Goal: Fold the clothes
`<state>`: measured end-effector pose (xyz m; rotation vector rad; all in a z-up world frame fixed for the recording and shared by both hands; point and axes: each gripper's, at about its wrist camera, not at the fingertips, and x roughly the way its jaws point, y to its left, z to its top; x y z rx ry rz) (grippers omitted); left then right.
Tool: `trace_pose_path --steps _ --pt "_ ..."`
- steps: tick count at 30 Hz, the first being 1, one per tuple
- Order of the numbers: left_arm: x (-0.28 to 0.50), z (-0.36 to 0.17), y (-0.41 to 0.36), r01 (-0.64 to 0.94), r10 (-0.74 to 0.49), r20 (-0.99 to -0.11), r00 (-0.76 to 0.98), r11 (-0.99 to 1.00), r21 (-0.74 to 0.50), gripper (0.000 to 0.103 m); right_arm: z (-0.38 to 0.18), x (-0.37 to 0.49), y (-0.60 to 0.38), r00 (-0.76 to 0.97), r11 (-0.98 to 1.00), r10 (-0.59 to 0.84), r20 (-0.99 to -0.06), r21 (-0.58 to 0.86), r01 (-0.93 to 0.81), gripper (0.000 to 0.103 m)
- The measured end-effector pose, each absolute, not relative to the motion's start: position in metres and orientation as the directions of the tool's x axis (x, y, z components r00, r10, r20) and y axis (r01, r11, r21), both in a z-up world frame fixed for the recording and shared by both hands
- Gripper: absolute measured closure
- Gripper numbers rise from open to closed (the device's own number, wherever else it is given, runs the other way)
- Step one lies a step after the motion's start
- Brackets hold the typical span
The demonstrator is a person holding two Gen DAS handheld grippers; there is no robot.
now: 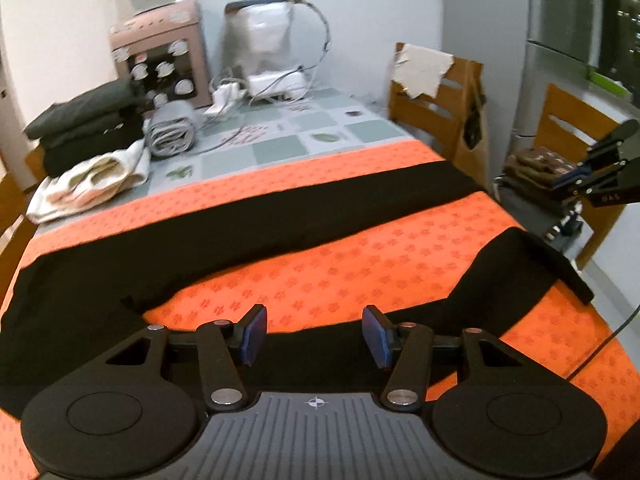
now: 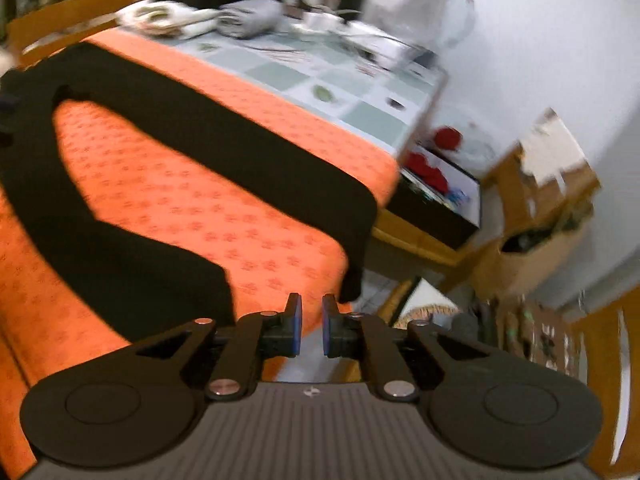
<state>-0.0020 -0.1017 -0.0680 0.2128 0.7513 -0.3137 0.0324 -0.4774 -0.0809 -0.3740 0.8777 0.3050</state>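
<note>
Orange cloth (image 1: 360, 240), black trousers (image 1: 240, 220) beyond left gripper (image 1: 316, 336)

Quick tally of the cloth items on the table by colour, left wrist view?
Black, spread out: 1, the trousers
Dark, folded in a stack: 2, the dark stack
Grey, rolled: 1, the grey roll
White or cream, crumpled: 1, the white cloth
Orange, laid flat under the trousers: 1, the orange cloth
Total: 6

The trousers (image 1: 280, 216) lie spread across the mat (image 1: 340, 276); folded clothes (image 1: 88, 128) are stacked behind, at the left.
</note>
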Motion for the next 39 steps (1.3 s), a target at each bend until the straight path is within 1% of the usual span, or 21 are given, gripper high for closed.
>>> trace_pose_path --steps 2,4,5,6,10,11,12,13,16,20,22,23,24,29,36,39 --pt "-0.003 -0.07 -0.101 0.35 -0.194 -0.704 0.683 0.933 0.082 0.047 -0.081 0.023 -0.492 0.607 0.916 0.13 -0.784 -0.139 -0.375 0.087" --pt "-0.004 -0.072 -0.1 0.348 -0.189 -0.711 0.677 0.934 0.084 0.047 -0.081 0.01 -0.505 0.611 0.929 0.173 -0.772 -0.079 -0.363 0.079" --pt "-0.004 -0.073 -0.101 0.349 -0.188 -0.716 0.673 0.933 0.083 0.047 -0.082 0.001 -0.508 0.61 0.927 0.2 -0.767 -0.054 -0.371 0.071" --pt "-0.005 -0.074 -0.101 0.35 -0.187 -0.719 0.67 0.933 0.083 0.047 -0.084 -0.008 -0.512 0.608 0.924 0.226 -0.761 -0.03 -0.38 0.066" --pt "-0.006 -0.076 -0.105 0.365 -0.192 -0.729 0.658 0.927 0.085 0.047 -0.104 -0.037 -0.506 0.557 0.893 0.283 -0.781 0.003 -0.449 0.063" --pt "-0.006 -0.077 -0.107 0.37 -0.193 -0.731 0.655 0.925 0.087 0.047 -0.108 -0.042 -0.5 0.548 0.881 0.302 -0.78 0.009 -0.473 0.058" --pt "-0.006 -0.077 -0.108 0.375 -0.194 -0.732 0.652 0.923 0.089 0.047 -0.113 -0.048 -0.493 0.538 0.868 0.32 -0.78 0.013 -0.496 0.048" --pt "-0.006 -0.077 -0.109 0.38 -0.195 -0.733 0.651 0.92 0.092 0.047 -0.116 -0.053 -0.489 0.537 0.859 0.331 -0.776 0.012 -0.511 0.044" --pt "-0.006 -0.076 -0.112 0.391 -0.197 -0.735 0.649 0.915 0.1 0.047 -0.13 -0.062 -0.475 0.512 0.84 0.35 -0.785 0.02 -0.543 0.043" --pt "-0.006 -0.074 -0.112 0.394 -0.194 -0.736 0.648 0.913 0.107 0.047 -0.141 -0.067 -0.465 0.526 0.846 0.327 -0.785 -0.006 -0.534 0.046" --pt "-0.006 -0.075 -0.11 0.386 -0.186 -0.738 0.648 0.916 0.108 0.047 -0.142 -0.066 -0.467 0.548 0.861 0.319 -0.773 -0.006 -0.509 0.066" --pt "-0.007 -0.075 -0.109 0.379 -0.18 -0.739 0.649 0.919 0.108 0.047 -0.14 -0.062 -0.472 0.553 0.872 0.311 -0.773 0.0 -0.49 0.084" --pt "-0.006 -0.076 -0.107 0.369 -0.174 -0.741 0.649 0.924 0.106 0.047 -0.139 -0.059 -0.476 0.558 0.882 0.303 -0.772 0.006 -0.471 0.094" --pt "-0.006 -0.078 -0.098 0.31 -0.142 -0.738 0.659 0.946 0.094 0.047 -0.105 -0.053 -0.496 0.58 0.916 0.29 -0.761 0.045 -0.399 0.095" --pt "-0.004 -0.08 -0.088 0.265 -0.117 -0.736 0.667 0.96 0.087 0.047 -0.013 -0.045 -0.53 0.62 0.962 0.248 -0.744 0.113 -0.25 0.095" --pt "-0.004 -0.078 -0.085 0.26 -0.126 -0.735 0.666 0.963 0.07 0.047 0.009 -0.04 -0.547 0.609 0.973 0.229 -0.759 0.151 -0.177 0.095"
